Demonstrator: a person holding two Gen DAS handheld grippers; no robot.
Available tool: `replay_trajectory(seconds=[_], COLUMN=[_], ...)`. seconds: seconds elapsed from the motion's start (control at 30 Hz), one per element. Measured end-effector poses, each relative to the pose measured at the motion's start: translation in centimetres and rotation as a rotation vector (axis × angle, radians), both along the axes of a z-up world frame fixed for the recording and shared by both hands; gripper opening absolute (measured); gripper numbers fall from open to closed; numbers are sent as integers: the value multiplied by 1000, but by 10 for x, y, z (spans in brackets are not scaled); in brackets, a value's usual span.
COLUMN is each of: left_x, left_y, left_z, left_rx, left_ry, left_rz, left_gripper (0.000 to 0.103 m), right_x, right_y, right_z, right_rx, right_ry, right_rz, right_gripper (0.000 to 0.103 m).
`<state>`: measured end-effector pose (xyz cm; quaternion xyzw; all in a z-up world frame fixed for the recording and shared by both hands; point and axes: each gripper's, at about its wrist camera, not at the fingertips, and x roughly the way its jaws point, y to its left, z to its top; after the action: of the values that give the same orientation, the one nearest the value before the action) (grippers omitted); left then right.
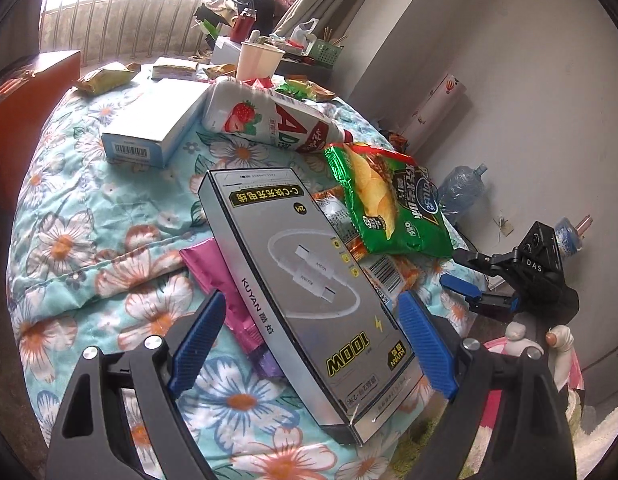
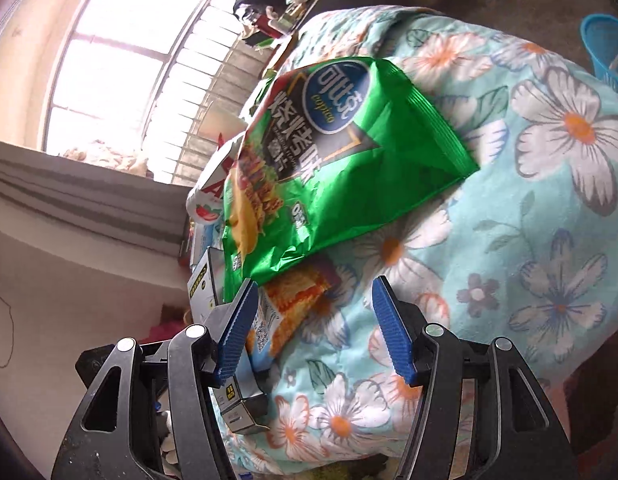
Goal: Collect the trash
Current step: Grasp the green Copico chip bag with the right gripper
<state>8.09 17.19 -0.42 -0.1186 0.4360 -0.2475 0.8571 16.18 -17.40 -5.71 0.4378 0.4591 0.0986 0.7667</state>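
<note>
A silver cable box [image 1: 309, 280] lies on the flowered bedspread [image 1: 89, 240], its near end over the bed's edge. My left gripper [image 1: 311, 344] is open and straddles the box; a pink wrapper [image 1: 219, 276] shows between the left pad and the box. A green chips bag [image 1: 385, 204] [image 2: 341, 160] rests on an orange snack wrapper [image 2: 297, 308]. My right gripper [image 2: 315, 328] [image 1: 465, 292] is open just short of the bag, with the orange wrapper's corner between its pads and the box's end [image 2: 245, 404] under its left finger.
A strawberry milk bottle [image 1: 269, 120], a white barcode box [image 1: 149, 132], a paper cup [image 1: 259, 60] and yellow snack packs [image 1: 105, 78] lie farther up the bed. A plastic bottle [image 1: 461, 188] is on the floor. A blue basket [image 2: 607, 48] stands beyond the bed.
</note>
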Motion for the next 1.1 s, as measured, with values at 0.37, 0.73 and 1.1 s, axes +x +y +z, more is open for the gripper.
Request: replay_trajectory(seconds=[0.37, 0.73, 1.1], left_x=[-5, -14, -17], left_y=[-16, -22, -37], left_z=[-3, 2, 19], left_rx=[-9, -8, -47], left_ry=[-5, -28, -67], left_rz=[-24, -26, -57], left_gripper=[85, 85, 85], right_x=[30, 33, -9], right_y=[0, -23, -60], right_z=[-12, -34, -14], right_rx=[19, 168, 188], right_ry=[17, 46, -24], right_rz=[-133, -276, -166], right_gripper=[55, 18, 11])
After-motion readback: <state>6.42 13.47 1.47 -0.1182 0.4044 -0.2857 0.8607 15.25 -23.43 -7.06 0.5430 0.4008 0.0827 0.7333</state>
